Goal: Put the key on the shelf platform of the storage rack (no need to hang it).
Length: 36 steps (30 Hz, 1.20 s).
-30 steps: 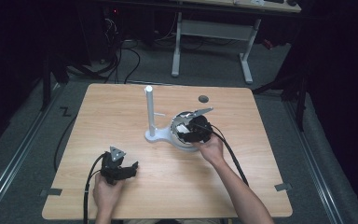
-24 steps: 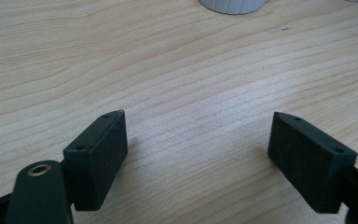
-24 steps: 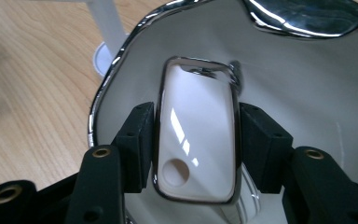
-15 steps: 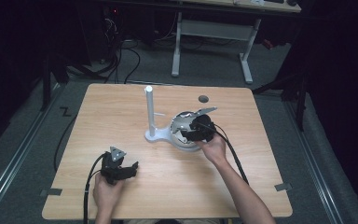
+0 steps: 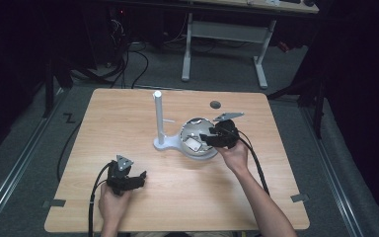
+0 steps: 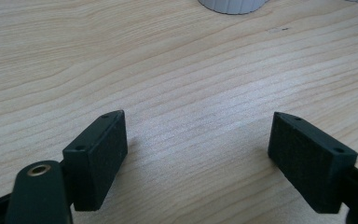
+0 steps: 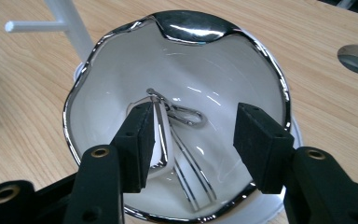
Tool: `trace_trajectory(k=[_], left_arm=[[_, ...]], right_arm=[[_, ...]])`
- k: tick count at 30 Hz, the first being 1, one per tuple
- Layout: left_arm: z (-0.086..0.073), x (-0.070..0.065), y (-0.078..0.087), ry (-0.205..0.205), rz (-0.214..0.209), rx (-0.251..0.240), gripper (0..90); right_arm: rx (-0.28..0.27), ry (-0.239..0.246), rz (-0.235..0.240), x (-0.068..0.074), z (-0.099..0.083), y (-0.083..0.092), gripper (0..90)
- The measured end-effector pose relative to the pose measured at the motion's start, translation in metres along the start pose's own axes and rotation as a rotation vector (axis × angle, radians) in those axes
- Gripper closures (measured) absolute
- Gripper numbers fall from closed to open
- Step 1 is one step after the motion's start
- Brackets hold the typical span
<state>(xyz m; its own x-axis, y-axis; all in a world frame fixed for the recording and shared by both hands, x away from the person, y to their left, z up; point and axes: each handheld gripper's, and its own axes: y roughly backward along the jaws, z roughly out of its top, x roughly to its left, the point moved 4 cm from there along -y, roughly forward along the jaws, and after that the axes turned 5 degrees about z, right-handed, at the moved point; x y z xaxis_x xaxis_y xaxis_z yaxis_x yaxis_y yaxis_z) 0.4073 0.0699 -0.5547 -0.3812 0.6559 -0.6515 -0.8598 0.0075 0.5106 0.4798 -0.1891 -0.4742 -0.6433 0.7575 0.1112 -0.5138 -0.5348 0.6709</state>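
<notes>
Your right gripper [image 7: 191, 140] is hanging over the silver-rimmed white bowl [image 7: 121, 70] with its jaws spread apart and gripping nothing, its left jaw just in front of the small white object with a wire clasp [image 7: 165, 128] lying at the bowl's bottom. Your left gripper [image 6: 196, 154] is sitting low over the bare wooden table [image 6: 168, 70] near its front edge, jaws wide and empty, well apart from the bowl. Beyond them, the white stand [image 5: 159, 118] with its upright post is standing just beside the bowl at the table's middle.
</notes>
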Motion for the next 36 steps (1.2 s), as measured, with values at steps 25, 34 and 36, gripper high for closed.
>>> trace_trajectory(k=[25,34,36], left_arm=[[0.000,0.000,0.000,-0.001,0.000,0.000,19.9],[0.000,0.000,0.000,-0.001,0.000,0.000,19.9],[0.000,0.000,0.000,0.000,0.000,0.000,19.9]], right_arm=[[-0.075,-0.054,-0.015,-0.017,-0.003,0.039,54.4],[-0.089,-0.073,-0.021,-0.023,-0.007,0.055,53.8],[-0.090,-0.080,-0.018,-0.023,-0.007,0.056,53.7]])
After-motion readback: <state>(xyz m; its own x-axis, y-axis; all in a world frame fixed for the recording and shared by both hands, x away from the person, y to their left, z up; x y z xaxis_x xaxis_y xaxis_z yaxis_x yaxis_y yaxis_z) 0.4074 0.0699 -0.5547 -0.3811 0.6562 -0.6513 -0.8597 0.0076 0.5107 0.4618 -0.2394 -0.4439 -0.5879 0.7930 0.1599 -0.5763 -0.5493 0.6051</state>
